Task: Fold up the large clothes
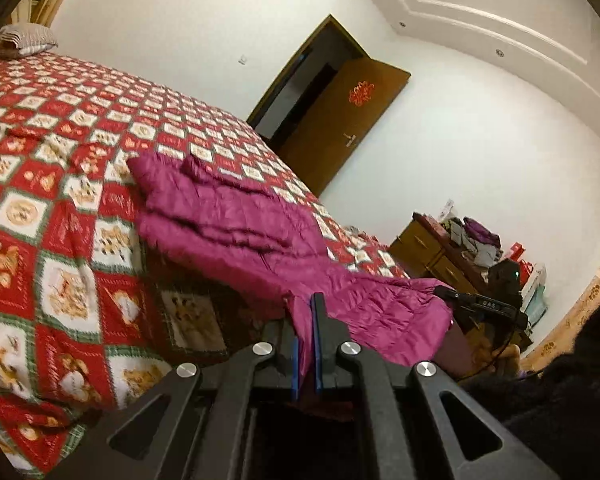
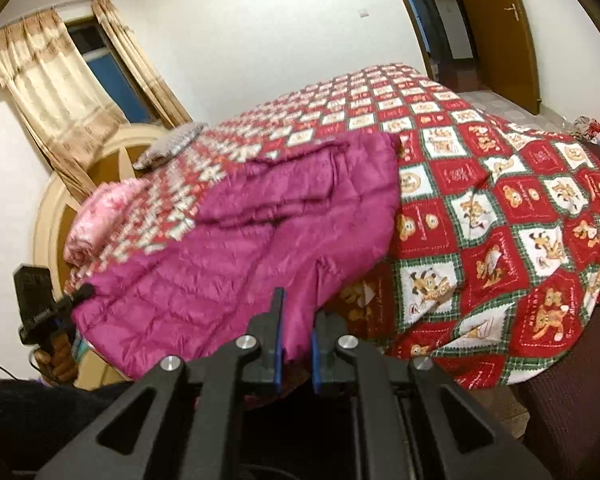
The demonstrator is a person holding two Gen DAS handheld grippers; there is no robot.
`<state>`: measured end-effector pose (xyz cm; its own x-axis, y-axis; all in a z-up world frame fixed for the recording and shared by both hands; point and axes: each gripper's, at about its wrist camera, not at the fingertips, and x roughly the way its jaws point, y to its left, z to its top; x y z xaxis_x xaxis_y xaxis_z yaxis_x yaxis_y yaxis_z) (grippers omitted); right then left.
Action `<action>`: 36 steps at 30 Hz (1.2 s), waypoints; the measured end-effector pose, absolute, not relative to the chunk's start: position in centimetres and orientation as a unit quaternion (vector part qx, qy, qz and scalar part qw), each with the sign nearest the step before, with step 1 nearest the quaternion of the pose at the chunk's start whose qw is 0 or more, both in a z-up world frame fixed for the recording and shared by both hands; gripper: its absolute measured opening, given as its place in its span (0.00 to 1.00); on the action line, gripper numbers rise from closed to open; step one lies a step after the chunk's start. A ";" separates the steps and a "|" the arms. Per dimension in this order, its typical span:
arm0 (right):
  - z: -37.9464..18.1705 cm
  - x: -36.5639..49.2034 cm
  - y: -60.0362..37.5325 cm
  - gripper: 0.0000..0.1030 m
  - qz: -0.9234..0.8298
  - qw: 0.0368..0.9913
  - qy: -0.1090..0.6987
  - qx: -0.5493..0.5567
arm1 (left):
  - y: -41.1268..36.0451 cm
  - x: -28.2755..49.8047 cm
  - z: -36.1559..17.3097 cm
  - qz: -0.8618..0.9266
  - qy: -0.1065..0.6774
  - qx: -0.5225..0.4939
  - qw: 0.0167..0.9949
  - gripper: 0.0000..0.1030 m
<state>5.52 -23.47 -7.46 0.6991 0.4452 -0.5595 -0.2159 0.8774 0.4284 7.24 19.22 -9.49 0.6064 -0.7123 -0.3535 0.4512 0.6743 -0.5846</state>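
Observation:
A magenta quilted jacket (image 1: 236,216) lies on the bed, its near end lifted off the edge. My left gripper (image 1: 306,312) is shut on a pinch of that near edge, the cloth squeezed between the blue pads. In the right wrist view the same jacket (image 2: 260,220) drapes down toward me, and my right gripper (image 2: 298,312) is shut on another fold of its hem. Each view shows the other gripper at the jacket's far corner: the right one (image 1: 480,304) and the left one (image 2: 40,312), held by a hand.
The bed carries a red, white and green patterned quilt (image 1: 60,184). A striped pillow (image 1: 24,38) lies at its head. A brown door (image 1: 340,120) stands open beyond. A wooden dresser (image 1: 432,252) piled with clothes sits by the wall. Curtains (image 2: 60,80) frame a window.

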 end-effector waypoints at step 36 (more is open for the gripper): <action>-15.8 43.8 -24.9 0.12 0.024 0.911 0.373 0.175 | 17.8 46.3 -18.4 -0.062 0.441 -0.231 0.865 0.05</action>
